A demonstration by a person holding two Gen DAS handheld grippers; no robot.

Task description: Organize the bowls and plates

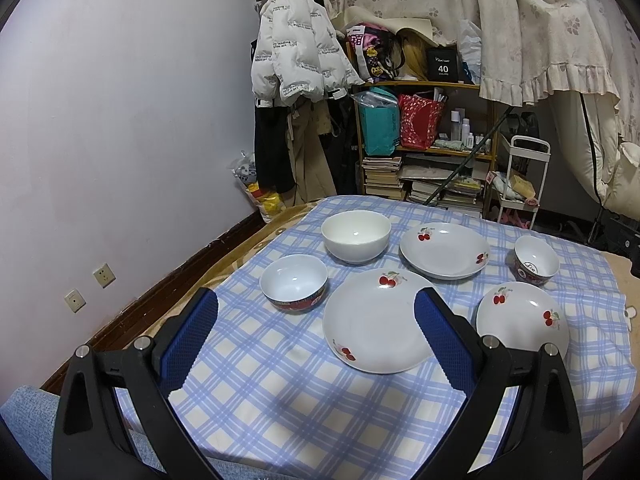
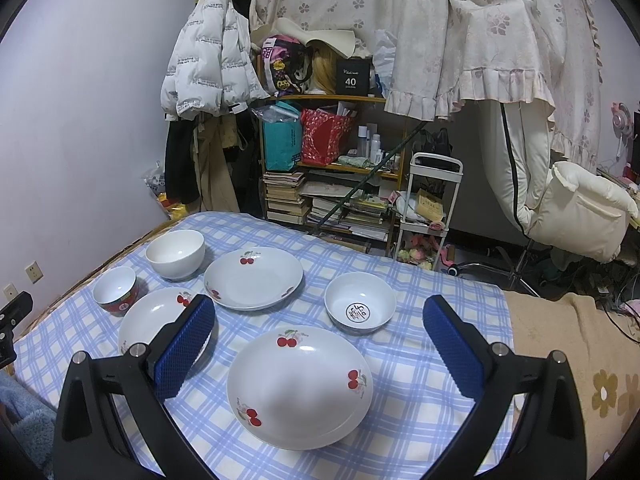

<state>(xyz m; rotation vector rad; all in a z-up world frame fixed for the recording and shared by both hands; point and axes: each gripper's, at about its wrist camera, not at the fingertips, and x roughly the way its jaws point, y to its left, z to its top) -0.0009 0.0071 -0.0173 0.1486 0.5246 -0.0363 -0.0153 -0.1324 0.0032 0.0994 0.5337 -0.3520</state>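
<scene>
Three white cherry plates lie on the blue checked cloth: a near-left plate (image 1: 376,320) (image 2: 160,320), a far plate (image 1: 445,250) (image 2: 253,278) and a right plate (image 1: 522,316) (image 2: 300,386). A plain white bowl (image 1: 356,236) (image 2: 175,254) stands at the back left. A red-rimmed bowl (image 1: 294,282) (image 2: 116,290) stands at the left. A patterned bowl (image 1: 536,260) (image 2: 360,307) stands at the right. My left gripper (image 1: 316,310) is open and empty above the near-left plate. My right gripper (image 2: 318,316) is open and empty above the right plate.
The cloth-covered table (image 2: 420,380) ends at a beige floral blanket (image 2: 580,360) on the right. Behind it stand a cluttered bookshelf (image 2: 332,160), a white trolley (image 2: 432,208), a hanging white jacket (image 2: 208,52) and a white chair (image 2: 576,208). A wall (image 1: 120,140) runs along the left.
</scene>
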